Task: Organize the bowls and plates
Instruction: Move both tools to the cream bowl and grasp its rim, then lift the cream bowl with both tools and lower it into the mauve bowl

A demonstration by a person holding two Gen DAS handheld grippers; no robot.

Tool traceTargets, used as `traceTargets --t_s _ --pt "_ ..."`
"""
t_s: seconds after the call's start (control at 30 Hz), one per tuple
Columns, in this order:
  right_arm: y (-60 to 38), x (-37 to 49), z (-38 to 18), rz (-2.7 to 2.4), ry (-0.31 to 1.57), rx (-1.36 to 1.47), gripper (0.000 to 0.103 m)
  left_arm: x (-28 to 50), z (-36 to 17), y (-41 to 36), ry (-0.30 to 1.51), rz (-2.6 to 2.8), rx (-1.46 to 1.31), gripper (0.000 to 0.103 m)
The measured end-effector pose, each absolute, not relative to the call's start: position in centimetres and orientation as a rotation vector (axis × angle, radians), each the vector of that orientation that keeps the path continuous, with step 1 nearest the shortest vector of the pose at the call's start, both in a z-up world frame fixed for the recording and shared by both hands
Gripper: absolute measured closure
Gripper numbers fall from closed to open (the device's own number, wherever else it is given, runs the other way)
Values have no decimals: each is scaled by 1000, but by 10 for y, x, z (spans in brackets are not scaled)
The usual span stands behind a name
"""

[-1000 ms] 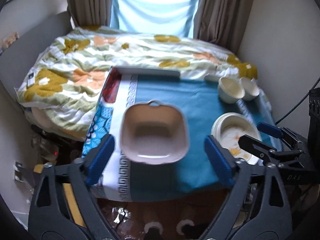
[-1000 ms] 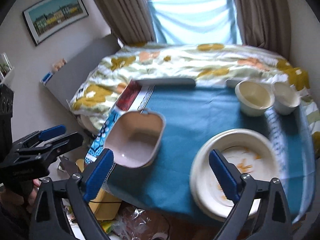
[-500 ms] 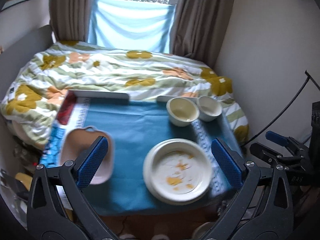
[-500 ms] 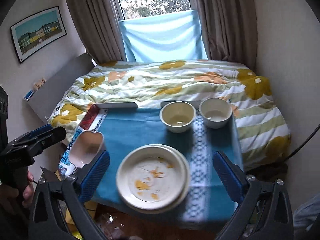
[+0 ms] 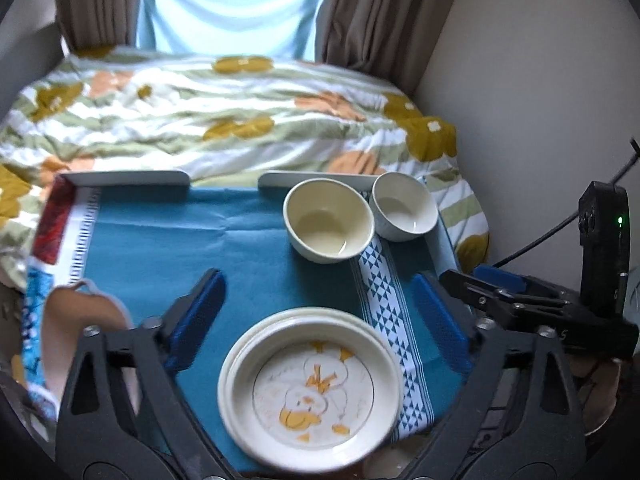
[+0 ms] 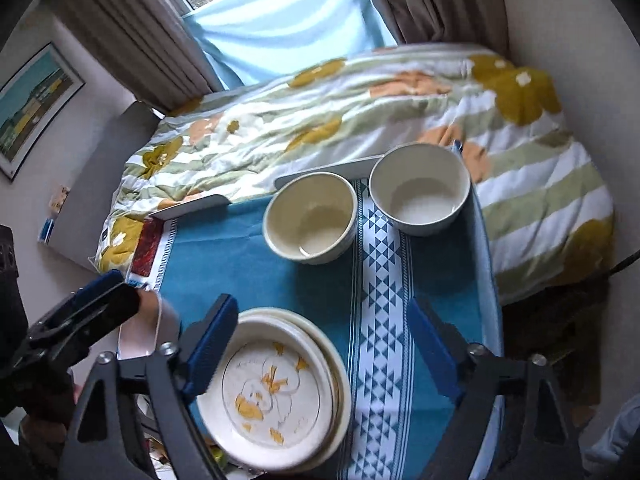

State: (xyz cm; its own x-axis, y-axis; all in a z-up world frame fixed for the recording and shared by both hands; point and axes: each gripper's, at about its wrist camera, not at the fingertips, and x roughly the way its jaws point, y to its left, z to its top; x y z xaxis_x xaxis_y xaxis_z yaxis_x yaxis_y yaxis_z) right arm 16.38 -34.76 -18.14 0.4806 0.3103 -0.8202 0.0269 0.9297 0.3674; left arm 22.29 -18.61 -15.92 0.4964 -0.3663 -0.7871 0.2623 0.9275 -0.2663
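Beyond your left finger on the left gripper (image 5: 316, 316), the pink dish (image 5: 86, 344) sits at the near left edge of the table (image 5: 160, 240), partly hidden by the gripper body. Both fingers are spread wide and hold nothing. Between them, just ahead and below, lies the stack of plates (image 5: 310, 390), the top one printed with a yellow duck. It looks already stacked, though the lower plates sit slightly off-centre.

Further out past your fingertips, the larger bowl (image 5: 329, 220) and the smaller bowl (image 5: 403, 206) stand side by side, touching or nearly so, not yet nested. I judge that nesting them, and perhaps placing the pink dish, is what remains.

Your right gripper (image 6: 322, 344) is likewise wide open and empty. The plates (image 6: 276, 392) lie under its left finger, and both bowls are straight ahead of the gap.

Mind the edges: the plates overhang the near edge of the table, and the smaller bowl (image 6: 419, 190) sits close to the far right corner, with the bed (image 6: 360, 112) just beyond. The blue cloth between plates and bowls gives you open room to work.
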Motion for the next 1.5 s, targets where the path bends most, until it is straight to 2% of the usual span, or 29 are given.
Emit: traceTargets --t_s 0.13,0.3,0.47,0.5,0.53,0.6,0.67,0.7,0.77,1.07,1.5 --pt "-352 202 -209 172 1109 401 36 274 -194 -195 1067 -384 -139 28" --pt "-356 244 -245 153 1166 472 49 322 -241 -206 1170 -390 -116 51" --pt "-352 270 -271 152 1213 493 62 356 -275 -220 1232 -402 -92 55" --pt "-351 274 -275 153 1219 494 68 361 -282 -223 1245 -403 -85 59" --pt "-351 277 -278 154 1225 496 69 366 -289 -225 1261 -406 -81 64" --pt "-353 280 -284 147 1233 510 70 372 -298 -227 1285 -409 -80 81" --pt "-355 283 -288 141 1234 514 75 377 -304 -229 1295 -415 -83 87" --pt "-355 284 -289 138 1236 513 81 377 -306 -229 1295 -415 -82 89" --pt "-356 286 -292 149 1236 527 87 378 -307 -229 1291 -416 -87 90" --pt "-348 286 -275 160 1218 453 87 368 -289 -228 1247 -387 -59 90" --pt "-309 235 -193 227 1166 375 87 287 -188 -182 1109 -306 -107 90"
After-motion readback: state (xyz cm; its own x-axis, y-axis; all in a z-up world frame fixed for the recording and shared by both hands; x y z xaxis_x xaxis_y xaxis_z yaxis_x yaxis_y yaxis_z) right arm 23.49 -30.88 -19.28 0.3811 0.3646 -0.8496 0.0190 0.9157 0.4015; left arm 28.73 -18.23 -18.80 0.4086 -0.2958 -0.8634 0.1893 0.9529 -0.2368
